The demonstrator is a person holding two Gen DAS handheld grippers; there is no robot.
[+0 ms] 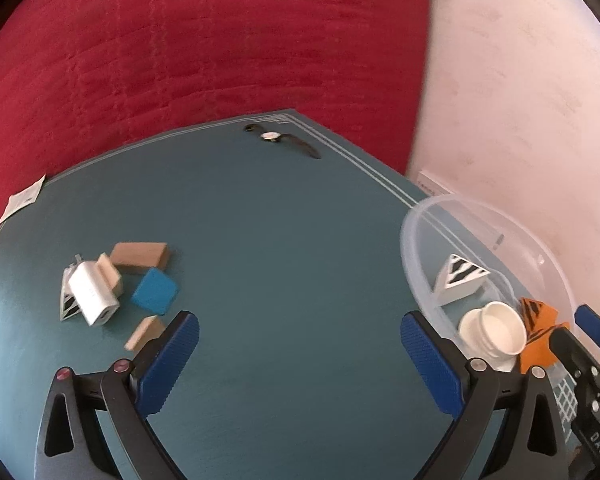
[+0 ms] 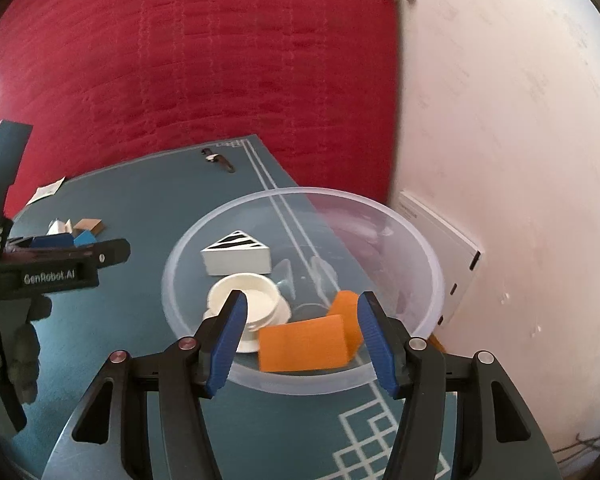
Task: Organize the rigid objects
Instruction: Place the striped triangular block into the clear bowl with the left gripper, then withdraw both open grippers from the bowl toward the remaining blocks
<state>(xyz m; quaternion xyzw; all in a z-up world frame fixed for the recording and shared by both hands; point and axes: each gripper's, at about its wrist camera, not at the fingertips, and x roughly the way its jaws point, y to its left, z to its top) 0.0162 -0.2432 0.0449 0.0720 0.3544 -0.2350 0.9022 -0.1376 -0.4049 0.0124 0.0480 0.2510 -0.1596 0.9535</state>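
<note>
A clear plastic bowl [image 2: 428, 264] sits on the teal mat and holds a white striped wedge [image 2: 236, 258], a white round lid [image 2: 256, 300] and an orange block [image 2: 304, 344]. My right gripper [image 2: 300, 332] is open over the bowl's near rim, with the orange block between its fingers and apart from the pads. My left gripper [image 1: 300, 344] is open and empty above the mat. To its left lie a white charger [image 1: 92, 294], a blue block [image 1: 155, 291], wooden blocks [image 1: 140, 254] and a striped wedge [image 1: 69, 304]. The bowl [image 1: 416, 240] is at its right.
A wristwatch [image 1: 278, 138] lies at the mat's far edge. A paper tag [image 1: 22, 198] sits at the far left edge. A red cloth [image 1: 220, 40] lies behind the mat [image 1: 280, 240]. A white box [image 2: 440, 232] stands against the pale wall on the right.
</note>
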